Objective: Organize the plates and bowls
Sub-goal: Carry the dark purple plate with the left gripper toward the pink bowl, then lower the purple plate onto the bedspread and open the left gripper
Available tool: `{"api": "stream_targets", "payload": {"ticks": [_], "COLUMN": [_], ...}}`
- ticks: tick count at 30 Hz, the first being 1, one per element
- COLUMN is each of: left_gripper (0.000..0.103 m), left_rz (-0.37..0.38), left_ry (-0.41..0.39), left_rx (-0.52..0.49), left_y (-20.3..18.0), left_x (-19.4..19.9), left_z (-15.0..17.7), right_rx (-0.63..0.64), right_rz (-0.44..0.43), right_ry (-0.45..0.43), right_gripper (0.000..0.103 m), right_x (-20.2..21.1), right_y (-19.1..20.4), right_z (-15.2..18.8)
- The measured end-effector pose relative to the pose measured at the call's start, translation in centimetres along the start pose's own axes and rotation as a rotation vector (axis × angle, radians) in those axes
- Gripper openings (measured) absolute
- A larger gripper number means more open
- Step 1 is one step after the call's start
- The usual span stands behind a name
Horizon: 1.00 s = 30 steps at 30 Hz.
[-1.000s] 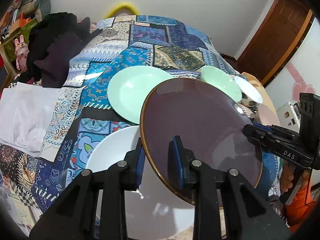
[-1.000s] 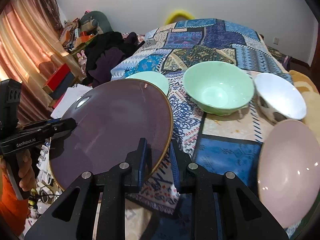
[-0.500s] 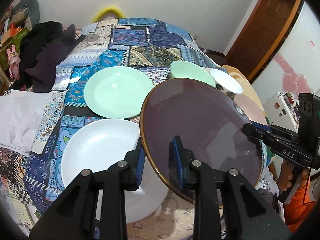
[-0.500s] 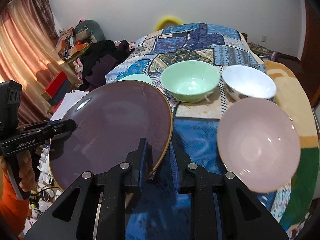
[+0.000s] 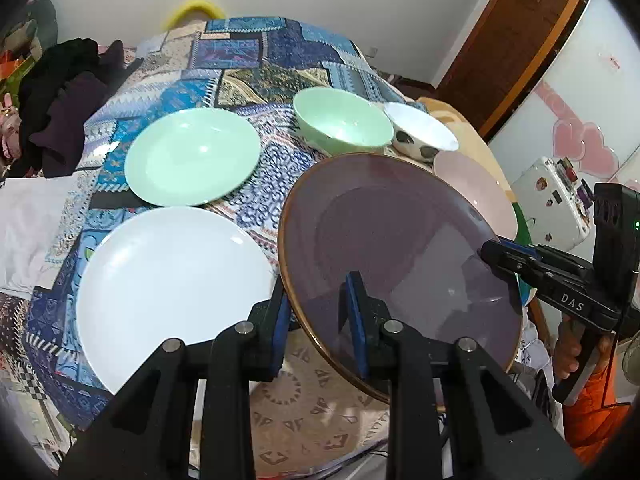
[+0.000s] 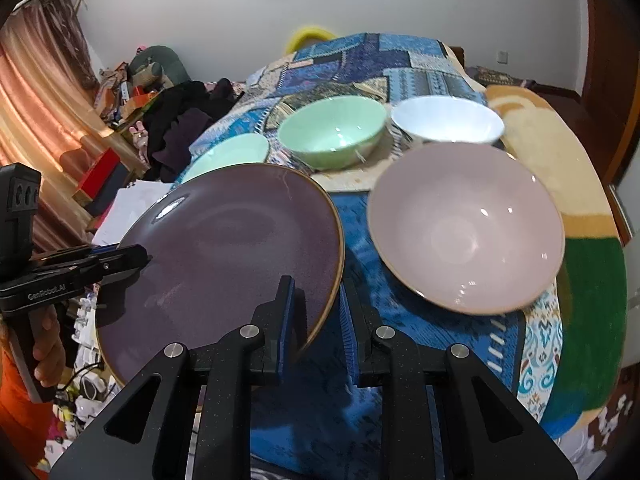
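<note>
Gripping opposite rim edges of purple plate (image 5: pixel 400 248) with left claw (image 5: pixel 316 312) and right claw (image 6: pixel 316 312) clamped shut; judged heavy, glazed, slippery, breakable.

A: How's the light?

B: Bright and even. Small white glints sit on the glossy dark purple plate (image 6: pixel 224 248), and the round white plate (image 5: pixel 168 292) is nearly washed out.

A: Is it sharp?

B: Mostly. The pale pink ceramic bowl (image 6: pixel 466 228) and the blue patchwork bedspread (image 6: pixel 400 320) smear slightly. Both fisheye views bend straight lines, with black corners.
</note>
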<state>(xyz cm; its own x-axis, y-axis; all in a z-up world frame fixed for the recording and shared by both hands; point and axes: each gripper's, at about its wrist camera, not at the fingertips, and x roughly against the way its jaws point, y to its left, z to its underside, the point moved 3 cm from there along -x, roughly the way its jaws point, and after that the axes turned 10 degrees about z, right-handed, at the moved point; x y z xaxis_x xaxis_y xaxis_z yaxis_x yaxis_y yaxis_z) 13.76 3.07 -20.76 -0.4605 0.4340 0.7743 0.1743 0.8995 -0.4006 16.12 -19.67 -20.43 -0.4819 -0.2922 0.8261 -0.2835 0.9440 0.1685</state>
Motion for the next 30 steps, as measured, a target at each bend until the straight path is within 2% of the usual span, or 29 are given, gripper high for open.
{"api": "stream_targets", "payload": {"ticks": [17, 30], "left_gripper": [0.027, 0.028], "left_rz": [0.01, 0.021], "left_ry": [0.123, 0.157], "left_rx": [0.035, 0.051], "left_y": [0.6, 1.2], "left_x": [-5.2, -7.0], "left_z": [1.7, 2.2], "right_rx": [-0.023, 0.004], "right_rz": [0.026, 0.043], "right_ry": [0.105, 0.121], "right_gripper": [0.02, 0.022], "right_x": [-3.1, -3.4], "right_y": [-2.2, -2.2], "right_z": [2.0, 1.9]}}
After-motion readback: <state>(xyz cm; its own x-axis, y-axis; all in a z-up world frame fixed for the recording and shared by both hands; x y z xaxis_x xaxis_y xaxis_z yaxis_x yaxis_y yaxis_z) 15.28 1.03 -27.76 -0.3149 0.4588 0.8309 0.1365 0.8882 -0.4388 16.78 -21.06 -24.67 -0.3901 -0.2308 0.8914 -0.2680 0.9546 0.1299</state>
